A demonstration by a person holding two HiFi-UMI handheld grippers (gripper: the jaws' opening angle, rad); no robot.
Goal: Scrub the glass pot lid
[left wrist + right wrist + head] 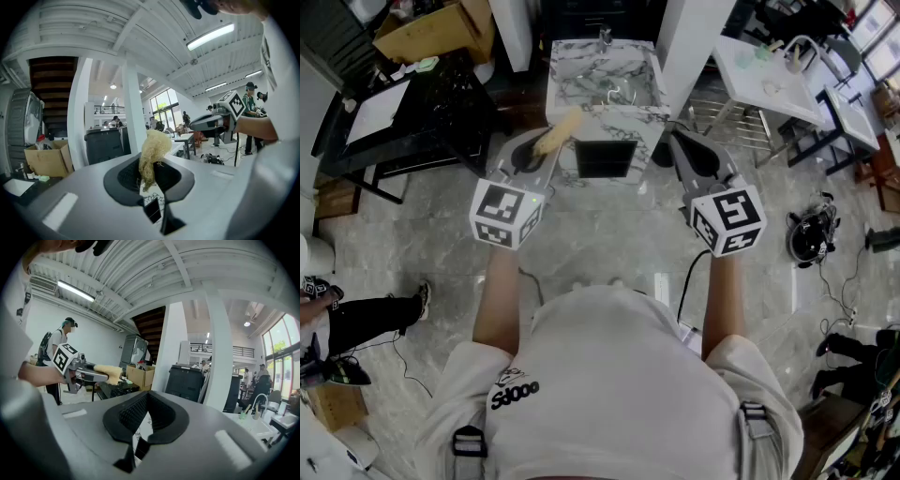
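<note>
In the basin of the marble sink (pixel 649 73) I can make out a glassy round shape that may be the glass pot lid (pixel 614 94), though it is too small for me to be sure. It lies well apart from both sets of jaws, which I hold in the air on the near side of the sink, above the floor. My left gripper (pixel 546 150) is near the sink's front left corner. Its jaws are clamped on a pale yellow fibrous scrubber (pixel 556 134), whose tuft sticks out past the fingertips toward the sink. My right gripper (pixel 689 150) is near the sink's front right corner, level with the left one. Its own view shows the black pads pressed together at the tips with nothing between them. A black table (pixel 422 103) with a white sheet on it stands left of the sink, and a white table (pixel 764 75) stands to its right.
</note>
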